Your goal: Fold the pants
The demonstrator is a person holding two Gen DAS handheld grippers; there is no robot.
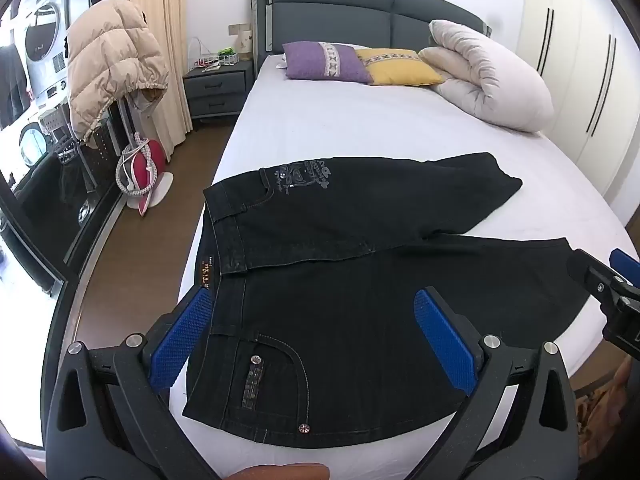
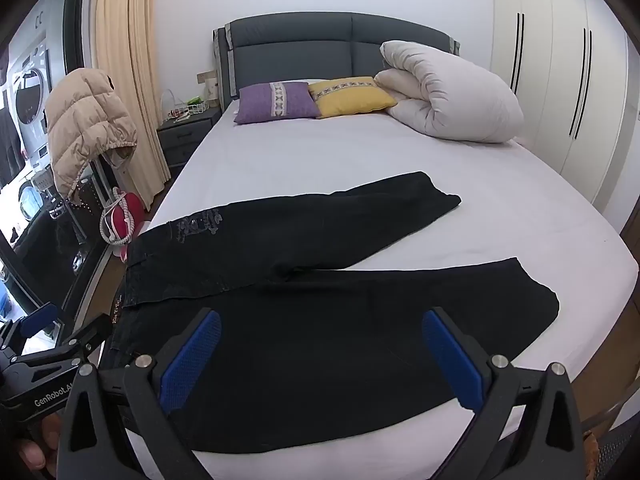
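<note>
Black jeans (image 1: 360, 280) (image 2: 320, 288) lie flat on the white bed (image 1: 360, 128), waistband at the left edge, two legs spread apart toward the right. My left gripper (image 1: 320, 340) hovers open above the near hip and back pocket, blue pads wide apart, nothing between them. In the right wrist view my right gripper (image 2: 322, 360) is open too, over the near leg, apart from the cloth. Each gripper shows at the edge of the other view: the right gripper (image 1: 608, 270), the left gripper (image 2: 60, 326).
Purple pillow (image 2: 276, 102), yellow pillow (image 2: 350, 96) and a rolled white duvet (image 2: 452, 92) lie by the grey headboard. A nightstand (image 1: 216, 88), a beige puffer jacket (image 1: 112, 64) and a red object on the floor (image 1: 146, 168) stand left of the bed. Wardrobe doors (image 2: 560, 80) fill the right.
</note>
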